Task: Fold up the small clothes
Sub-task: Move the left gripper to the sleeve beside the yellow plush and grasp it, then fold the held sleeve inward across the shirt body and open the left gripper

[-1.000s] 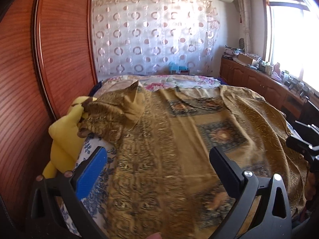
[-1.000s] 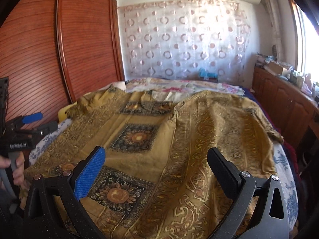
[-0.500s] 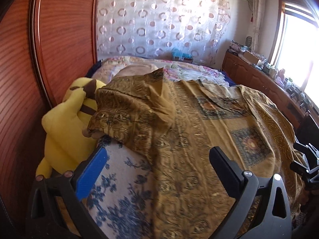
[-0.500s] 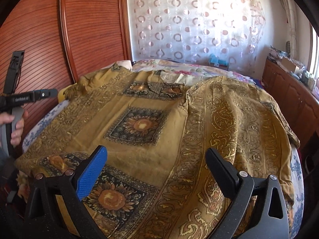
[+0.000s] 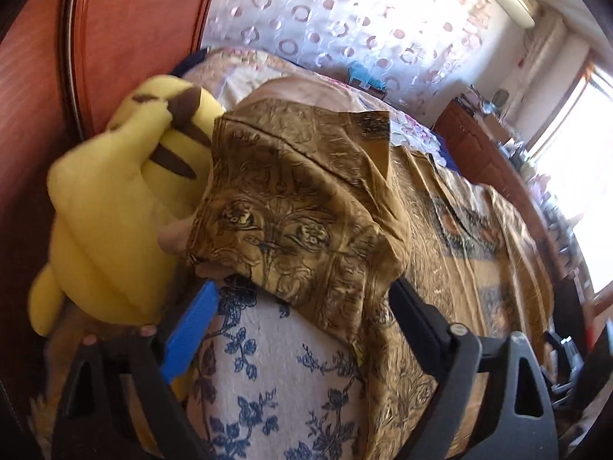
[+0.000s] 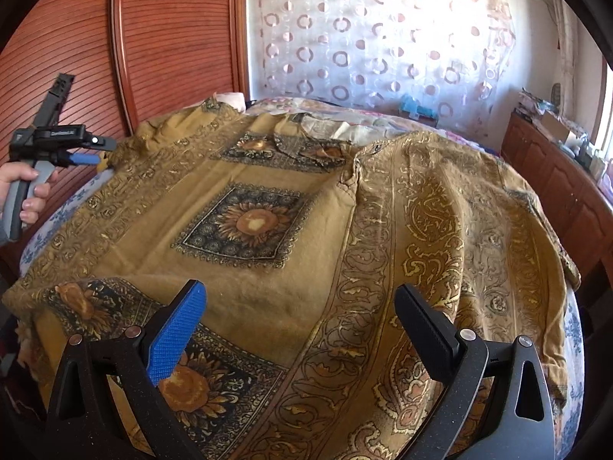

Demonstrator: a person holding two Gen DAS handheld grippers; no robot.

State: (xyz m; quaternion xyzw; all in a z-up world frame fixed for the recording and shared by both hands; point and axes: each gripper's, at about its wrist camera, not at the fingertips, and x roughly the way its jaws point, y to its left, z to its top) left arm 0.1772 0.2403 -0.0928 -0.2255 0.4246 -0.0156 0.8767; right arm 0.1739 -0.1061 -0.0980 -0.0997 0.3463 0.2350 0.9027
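Right now we've got the gold patterned shirt [image 6: 306, 207] spread flat on the bed w/ the blue floral sheet [image 5: 276, 375], front up. Our left gripper [image 5: 302, 306] sits at the bunched sleeve [image 5: 299, 207] next to the yellow plush toy [image 5: 115, 207]; its jaws have just been closing, sleeve edge between them, pads not yet pressing the cloth. Our right gripper [image 6: 299, 322] hangs over the hem, jaws apart, nothing in them. Left hand [image 6: 23, 188] shows at the shirt's far side in the right wrist view.
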